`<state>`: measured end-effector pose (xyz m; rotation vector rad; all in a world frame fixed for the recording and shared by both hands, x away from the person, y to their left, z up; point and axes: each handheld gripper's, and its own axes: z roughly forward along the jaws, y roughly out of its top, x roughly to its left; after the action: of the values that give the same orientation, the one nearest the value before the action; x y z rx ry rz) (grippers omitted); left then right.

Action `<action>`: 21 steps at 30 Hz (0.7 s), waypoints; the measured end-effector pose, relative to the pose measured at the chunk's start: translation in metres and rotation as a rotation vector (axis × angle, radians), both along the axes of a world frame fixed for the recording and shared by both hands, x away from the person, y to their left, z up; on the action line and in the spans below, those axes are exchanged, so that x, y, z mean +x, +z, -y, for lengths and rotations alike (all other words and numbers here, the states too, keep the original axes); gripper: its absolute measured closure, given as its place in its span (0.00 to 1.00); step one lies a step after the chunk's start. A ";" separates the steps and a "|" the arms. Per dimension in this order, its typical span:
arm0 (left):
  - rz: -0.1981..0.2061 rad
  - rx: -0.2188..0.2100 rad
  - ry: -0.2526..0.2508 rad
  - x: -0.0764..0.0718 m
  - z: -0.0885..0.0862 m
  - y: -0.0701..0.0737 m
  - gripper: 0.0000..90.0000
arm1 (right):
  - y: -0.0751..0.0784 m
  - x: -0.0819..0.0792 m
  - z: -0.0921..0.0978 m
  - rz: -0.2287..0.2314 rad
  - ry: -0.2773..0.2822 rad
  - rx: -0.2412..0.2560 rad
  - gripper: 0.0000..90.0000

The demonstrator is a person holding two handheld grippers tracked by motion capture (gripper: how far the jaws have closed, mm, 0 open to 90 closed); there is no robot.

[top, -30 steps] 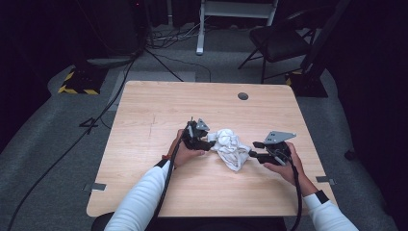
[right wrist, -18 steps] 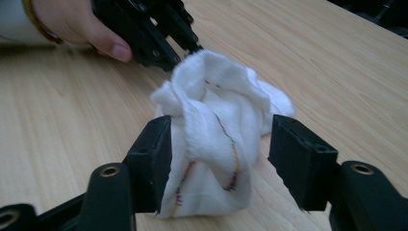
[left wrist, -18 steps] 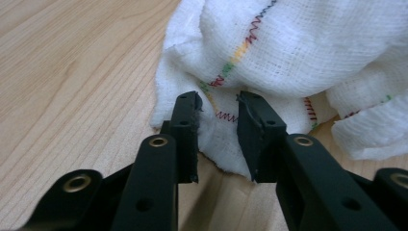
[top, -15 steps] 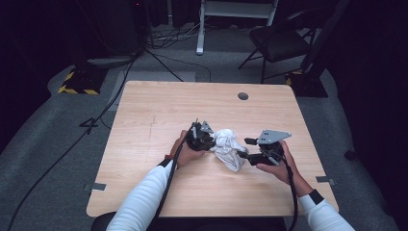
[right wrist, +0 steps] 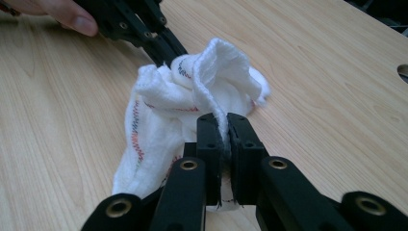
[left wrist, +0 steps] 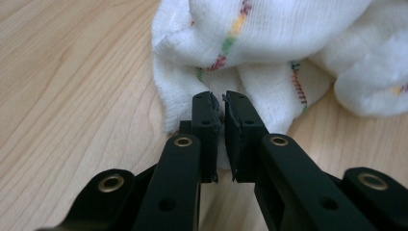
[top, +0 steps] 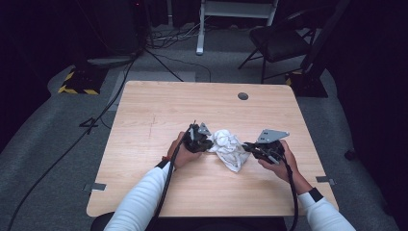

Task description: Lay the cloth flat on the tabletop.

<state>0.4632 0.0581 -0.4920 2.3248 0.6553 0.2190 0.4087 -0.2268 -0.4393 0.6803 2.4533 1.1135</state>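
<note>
The crumpled white woven cloth with coloured stitched edges (top: 230,148) lies on the pale wooden surface (top: 159,106), nearer its front edge than its far one, between the two grippers. The left gripper (left wrist: 219,103) has its fingers nearly pressed together on a fold at the cloth's rim; the right gripper (right wrist: 224,126) pinches a raised ridge of fabric. Both bites look shallow, each taking only a thin edge. If the hands pull apart to spread the cloth, one hem could slip free, and the bunched middle might stay tangled. Dragging it low across the wood could also snag or roll it further.
</note>
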 end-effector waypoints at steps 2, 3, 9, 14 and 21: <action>-0.003 0.007 0.004 -0.003 -0.003 0.001 0.92 | -0.001 0.000 0.005 -0.003 -0.003 0.000 0.95; -0.003 0.013 0.005 -0.005 -0.004 0.001 0.92 | -0.001 0.000 0.007 -0.005 -0.007 0.003 0.95; 0.001 0.039 0.004 -0.016 -0.011 0.004 0.93 | -0.001 0.000 0.024 -0.010 -0.044 0.011 0.95; 0.014 0.056 -0.001 -0.024 -0.018 0.007 0.93 | 0.000 0.000 0.035 -0.014 -0.081 0.020 0.95; 0.020 0.060 0.001 -0.034 -0.032 0.011 0.94 | -0.001 0.002 0.048 -0.015 -0.127 0.017 0.95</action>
<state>0.4292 0.0897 -0.4810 2.3769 0.6482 0.2657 0.4104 -0.2745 -0.4403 0.8397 2.3784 1.0845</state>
